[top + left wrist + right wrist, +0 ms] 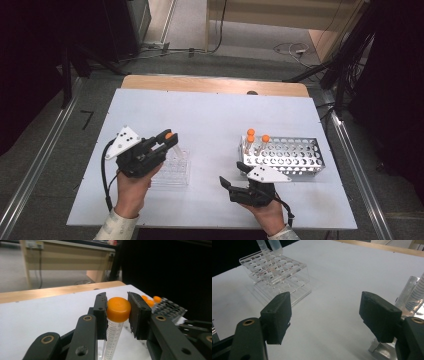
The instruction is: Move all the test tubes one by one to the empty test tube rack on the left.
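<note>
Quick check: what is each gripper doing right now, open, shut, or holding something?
Left gripper: shut on the orange-capped tube, pads clamping its cap, above the clear rack.
Right gripper: open, nothing between its jaws, beside the metal rack.

A white rectangular board (215,115) lay on a wooden table (210,84), whose far edge showed beyond the board. On the board's left near part stood a clear plastic tube rack (172,172). Well apart from it, on the right, stood a perforated metal tube rack (292,156), with three orange-capped plastic tubes (251,139) upright in its far left corner. An orange-capped clear graduated tube (117,312) hung above the clear rack, between the jaws of the left gripper (167,140). The right gripper (231,175) sat just near of the metal rack, between the two racks.
</note>
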Motion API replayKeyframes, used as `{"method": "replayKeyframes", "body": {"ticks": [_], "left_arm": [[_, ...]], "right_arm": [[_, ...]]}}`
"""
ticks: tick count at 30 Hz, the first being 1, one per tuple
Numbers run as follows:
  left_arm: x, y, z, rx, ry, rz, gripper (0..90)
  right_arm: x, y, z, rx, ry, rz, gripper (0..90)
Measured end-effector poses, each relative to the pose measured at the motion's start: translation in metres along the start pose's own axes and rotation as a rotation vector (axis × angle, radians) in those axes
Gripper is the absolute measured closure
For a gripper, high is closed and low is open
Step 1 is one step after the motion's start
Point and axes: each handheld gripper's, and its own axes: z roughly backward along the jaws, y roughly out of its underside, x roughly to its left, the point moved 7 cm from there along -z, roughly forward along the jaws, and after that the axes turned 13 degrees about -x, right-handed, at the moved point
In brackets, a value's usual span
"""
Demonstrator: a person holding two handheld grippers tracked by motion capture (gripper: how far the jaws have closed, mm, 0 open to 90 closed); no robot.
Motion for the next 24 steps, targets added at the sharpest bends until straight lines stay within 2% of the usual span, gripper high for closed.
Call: {"method": "replayKeyframes", "body": {"ticks": [3, 9, 20, 24], "left_arm": [[0.014, 0.001, 0.004, 0.0, -0.031, 0.009, 70.4], [0.032, 0.005, 0.009, 0.018, -0.091, -0.014, 70.4], [0.052, 0.004, 0.019, 0.024, -0.156, -0.041, 70.4], [0.054, 0.007, 0.019, 0.035, -0.161, -0.055, 70.3]], "right_arm": [[0.0, 0.0, 0.0, 0.0, -0.002, 0.003, 24.5], [0.001, 0.0, 0.001, 0.0, -0.002, 0.003, 24.7], [0.0, 0.0, 0.002, 0.002, 0.001, 0.0, 24.9], [0.0, 0.0, 0.002, 0.0, 0.002, 0.0, 24.9]]}}
